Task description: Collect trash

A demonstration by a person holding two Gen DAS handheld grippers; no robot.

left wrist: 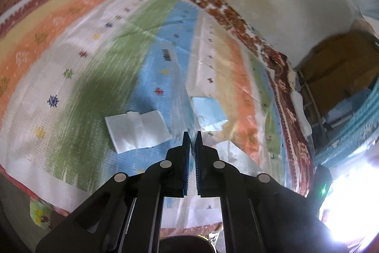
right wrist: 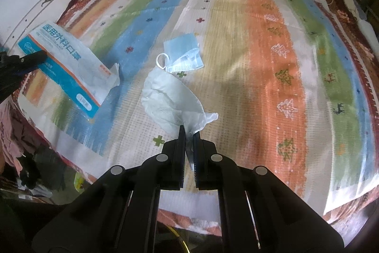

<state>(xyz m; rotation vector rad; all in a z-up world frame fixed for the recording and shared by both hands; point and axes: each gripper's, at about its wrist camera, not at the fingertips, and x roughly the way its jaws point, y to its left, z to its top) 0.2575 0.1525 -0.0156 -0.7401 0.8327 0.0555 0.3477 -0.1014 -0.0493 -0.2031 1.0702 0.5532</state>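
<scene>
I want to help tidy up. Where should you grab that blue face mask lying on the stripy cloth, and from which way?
Probably pinch the white ear loop at the face mask's left end, coming straight down from above. The mask lies flat and folded on the striped cloth, so its body offers little edge, while the loop sticks out clear. The right gripper is already holding a tissue.

The striped cloth [left wrist: 99, 44] is blurred in the left wrist view. The left gripper [right wrist: 35, 58] is cut off by the picture's edge. The small print on the packet [right wrist: 68, 68] is unreadable.

Both your wrist cameras look steeply down along their fingers, close over the striped cloth [left wrist: 99, 77] [right wrist: 236, 63] (the shared ground, with the blue face mask [left wrist: 208, 110] [right wrist: 183, 51]).
</scene>
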